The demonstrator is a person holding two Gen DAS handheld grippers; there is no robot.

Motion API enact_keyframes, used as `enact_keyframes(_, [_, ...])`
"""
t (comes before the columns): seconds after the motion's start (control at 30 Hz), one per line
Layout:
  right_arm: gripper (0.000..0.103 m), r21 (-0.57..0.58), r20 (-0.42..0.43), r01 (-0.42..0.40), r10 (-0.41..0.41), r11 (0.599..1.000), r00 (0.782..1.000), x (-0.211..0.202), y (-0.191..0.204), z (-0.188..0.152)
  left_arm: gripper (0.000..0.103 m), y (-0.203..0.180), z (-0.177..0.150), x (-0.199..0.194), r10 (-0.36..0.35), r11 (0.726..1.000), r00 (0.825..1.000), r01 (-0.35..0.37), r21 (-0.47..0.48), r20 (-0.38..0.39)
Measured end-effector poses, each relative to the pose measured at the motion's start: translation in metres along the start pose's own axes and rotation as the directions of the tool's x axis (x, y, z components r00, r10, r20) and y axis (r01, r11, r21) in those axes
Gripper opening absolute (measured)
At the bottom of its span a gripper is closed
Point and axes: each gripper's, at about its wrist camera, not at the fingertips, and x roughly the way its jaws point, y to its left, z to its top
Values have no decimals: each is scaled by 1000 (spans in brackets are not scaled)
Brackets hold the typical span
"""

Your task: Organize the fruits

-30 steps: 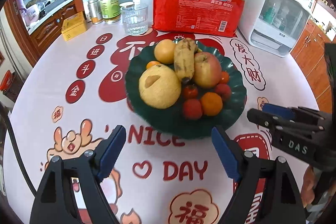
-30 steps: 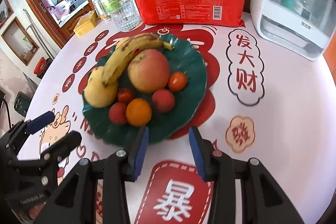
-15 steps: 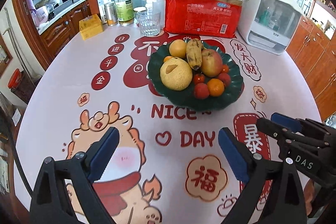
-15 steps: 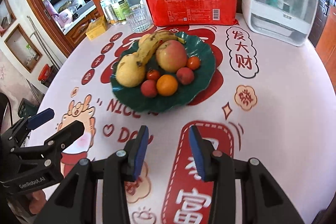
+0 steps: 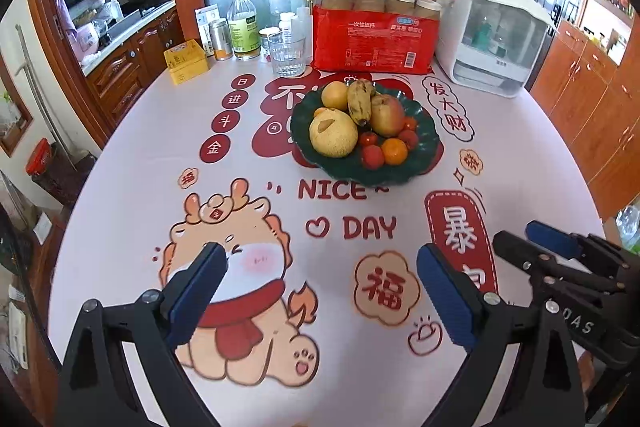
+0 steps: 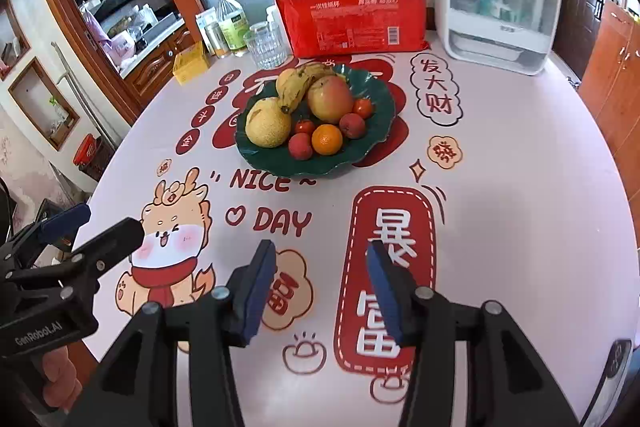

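A dark green plate (image 5: pixel 424 155) (image 6: pixel 376 107) holds a pear (image 5: pixel 333 133) (image 6: pixel 268 123), a banana (image 5: pixel 359 101) (image 6: pixel 298 87), an apple (image 5: pixel 387 113) (image 6: pixel 330 99), an orange (image 5: pixel 394 151) (image 6: pixel 327 139) and several small red fruits. My left gripper (image 5: pixel 320 291) is open and empty, well short of the plate; it also shows in the right wrist view (image 6: pixel 108 223). My right gripper (image 6: pixel 322 283) is open and empty near the table's front; it also shows in the left wrist view (image 5: pixel 532 239).
At the table's back stand a red pack of paper cups (image 5: pixel 372 39), a white appliance (image 5: pixel 492 43), a glass (image 5: pixel 286 55), a bottle (image 5: pixel 242 27), a can (image 5: pixel 220 39) and a yellow box (image 5: pixel 186 61). A printed cloth covers the round table (image 5: pixel 160 147).
Both grippers have pulled back and up from the plate toward the table's front. The plate now looks smaller and farther. The right gripper's fingers stand wider apart.
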Motion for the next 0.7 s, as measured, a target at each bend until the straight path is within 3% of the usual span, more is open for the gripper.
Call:
enact_keyframes(0.37, [58,43,19,25,-26,999,999,-47,7,-33,96,-6,-32,-37,-13,1000,999,14,17,-42])
enact_keyframes(0.7, [62,49,36,58,-60,997,998,-68,12,-46,99,-13,-35,-51,-11,1000,999,12,16,-36])
